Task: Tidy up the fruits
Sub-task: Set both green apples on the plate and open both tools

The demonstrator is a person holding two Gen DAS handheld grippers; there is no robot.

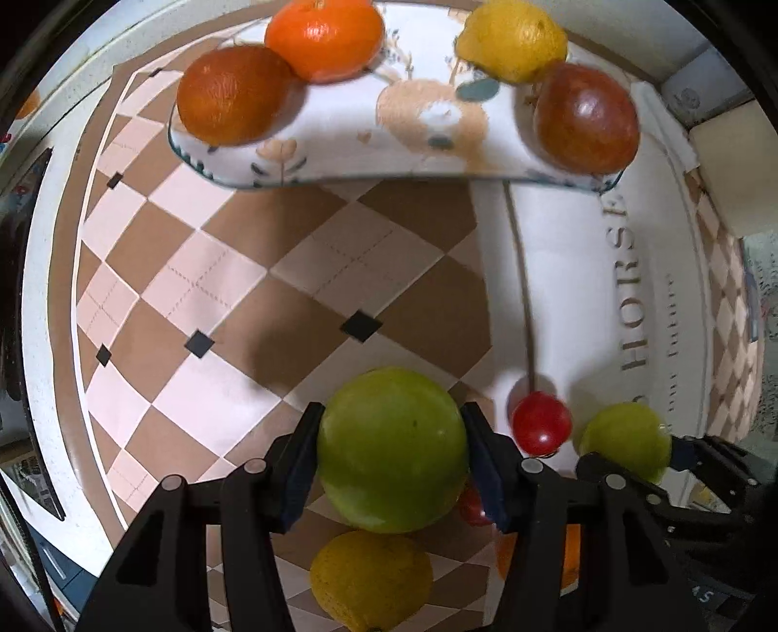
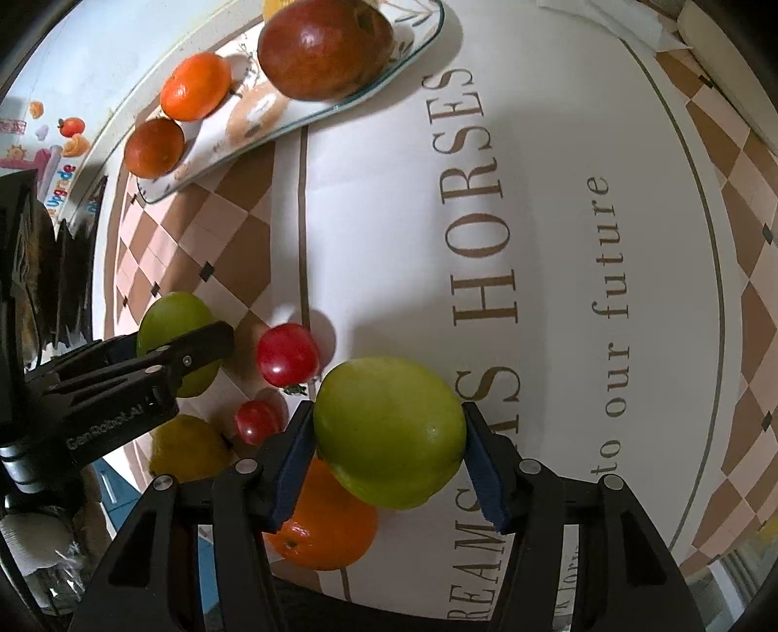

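- The left gripper [image 1: 391, 449] is clamped on a green apple [image 1: 393, 449], which sits squarely between its 2 blue-padded jaws, above the checked tablecloth [image 1: 233, 272].
- The right gripper [image 2: 389, 437] holds a second green apple [image 2: 389, 430] the same way, pressed between both pads, over the white panel of the cloth printed with "HORSES" lettering.
- In the right wrist view, the left gripper appears at the left edge with its apple wedged between the fingers.
- A floral plate [image 1: 340, 141] lies well ahead of both grippers, carrying a dark orange [image 1: 228, 95], a bright mandarin [image 1: 325, 36], a lemon [image 1: 513, 39] and a red apple [image 1: 586, 119].
- 2 red cherry tomatoes [image 2: 287, 355] [image 2: 256, 422] rest on the cloth between the 2 held apples.
- A yellow lemon [image 1: 372, 581] lies below the left gripper's apple; an orange [image 2: 323, 527] lies under the right gripper's apple.
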